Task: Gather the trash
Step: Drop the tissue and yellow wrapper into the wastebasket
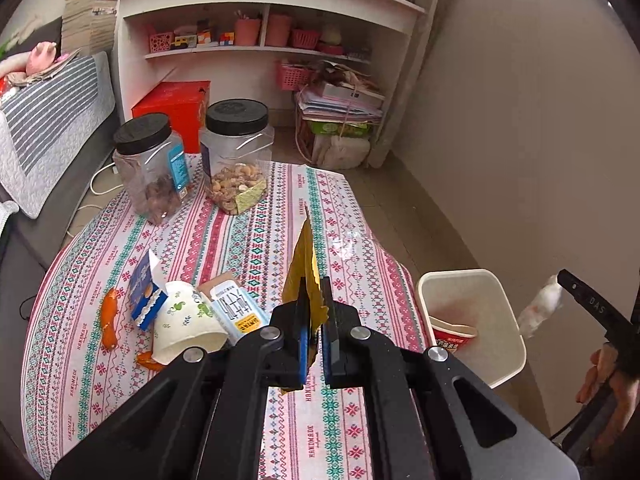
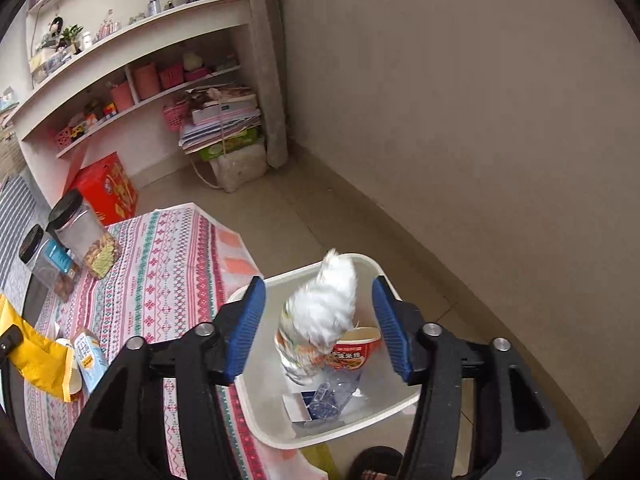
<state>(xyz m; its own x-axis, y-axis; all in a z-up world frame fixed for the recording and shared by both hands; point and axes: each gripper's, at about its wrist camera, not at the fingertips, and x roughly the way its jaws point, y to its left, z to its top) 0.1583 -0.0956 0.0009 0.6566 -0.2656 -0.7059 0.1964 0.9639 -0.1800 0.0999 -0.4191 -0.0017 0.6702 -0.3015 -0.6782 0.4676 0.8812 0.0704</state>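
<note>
**Background stuff around the table**

Two clear jars with black lids, one [image 1: 150, 168] near-empty, one [image 1: 236, 156] with mixed nuts, on a patterned tablecloth [image 1: 256, 240]. Red box [image 1: 176, 108] on the floor behind, white shelves [image 1: 272, 12] holding pink baskets.

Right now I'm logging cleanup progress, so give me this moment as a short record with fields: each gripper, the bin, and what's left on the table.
left gripper: shut on yellow wrapper, held above the table
right gripper: open, over the bin; blurred white plastic wrapper between its fingers, apparently dropping
bin: white, on the floor beside the table; holds a red noodle cup and clear plastic
left on table: paper cup, blue carton, orange peel
not trash: two lidded jars
</note>
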